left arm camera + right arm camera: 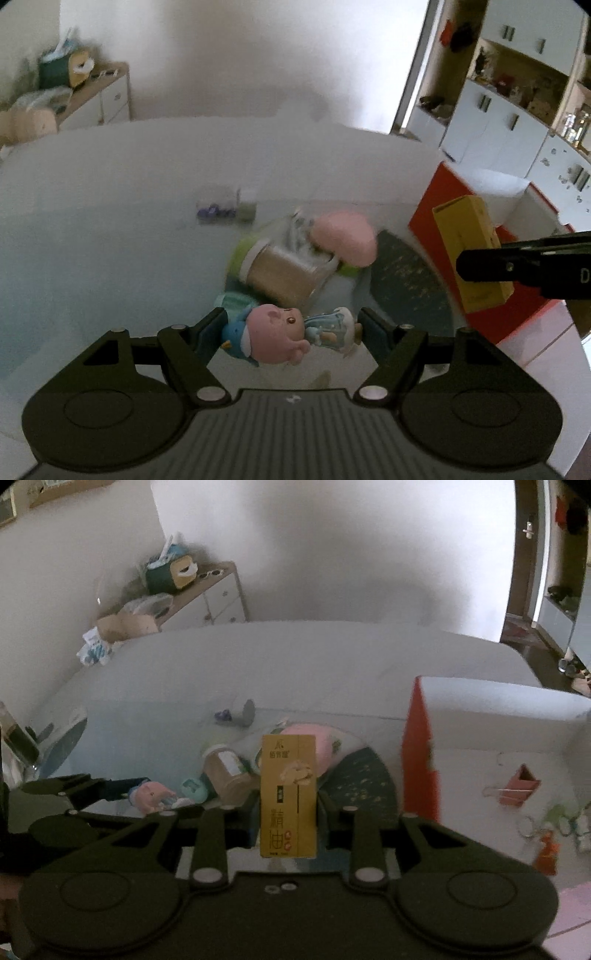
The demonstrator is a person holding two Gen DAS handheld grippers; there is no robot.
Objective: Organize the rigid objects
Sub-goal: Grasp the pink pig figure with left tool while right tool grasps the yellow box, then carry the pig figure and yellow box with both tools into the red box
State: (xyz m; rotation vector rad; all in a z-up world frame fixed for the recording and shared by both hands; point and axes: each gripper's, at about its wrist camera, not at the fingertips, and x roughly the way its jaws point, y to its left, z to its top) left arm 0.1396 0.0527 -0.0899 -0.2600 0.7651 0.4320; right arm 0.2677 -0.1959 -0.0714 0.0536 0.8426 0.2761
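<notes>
My left gripper (291, 328) is shut on a small toy figure (277, 334) with a pink head and blue clothes, held sideways above the pale table. My right gripper (288, 812) is shut on a tall yellow box (289, 794) with printed characters, held upright. In the left wrist view the yellow box (469, 251) hangs at the right in the other gripper's black fingers (491, 266). In the right wrist view the toy figure (151, 794) shows at the left. Below lie a tipped jar (284, 277) of brown powder, a pink rounded thing (343, 236) and a dark round mat (406, 280).
An open red-and-white box (421, 753) stands to the right with clips, rings and small items (517, 786) inside it. A small purple item (223, 716) and a grey piece (248, 712) lie farther back. A mint-green thing (194, 788) sits beside the jar. Cabinets (509, 125) line the room.
</notes>
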